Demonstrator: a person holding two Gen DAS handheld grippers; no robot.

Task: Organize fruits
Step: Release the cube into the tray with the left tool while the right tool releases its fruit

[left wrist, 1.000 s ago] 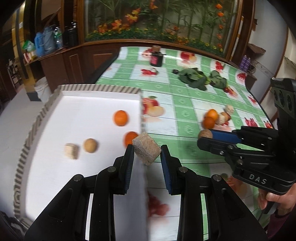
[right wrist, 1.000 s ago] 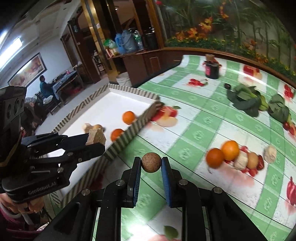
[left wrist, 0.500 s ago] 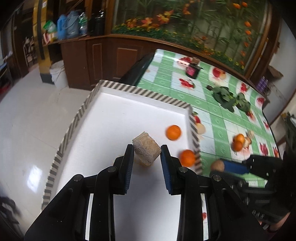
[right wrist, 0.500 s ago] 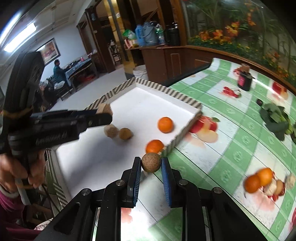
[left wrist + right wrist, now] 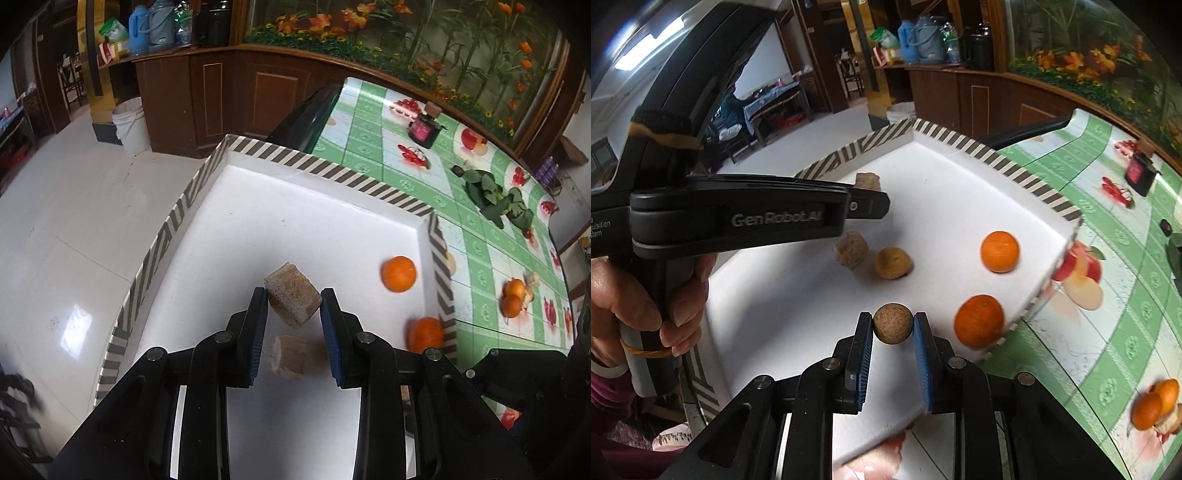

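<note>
Two fruits between closed jaws, above tray

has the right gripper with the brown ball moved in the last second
Yes. The right gripper, shut on the brown ball, has moved from over the green tablecloth to above the white tray.

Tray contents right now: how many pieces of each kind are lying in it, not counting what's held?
Oranges: 2
Round brown fruit: 1
Pale rough chunk: 1
Total: 4 lying in the tray
</note>
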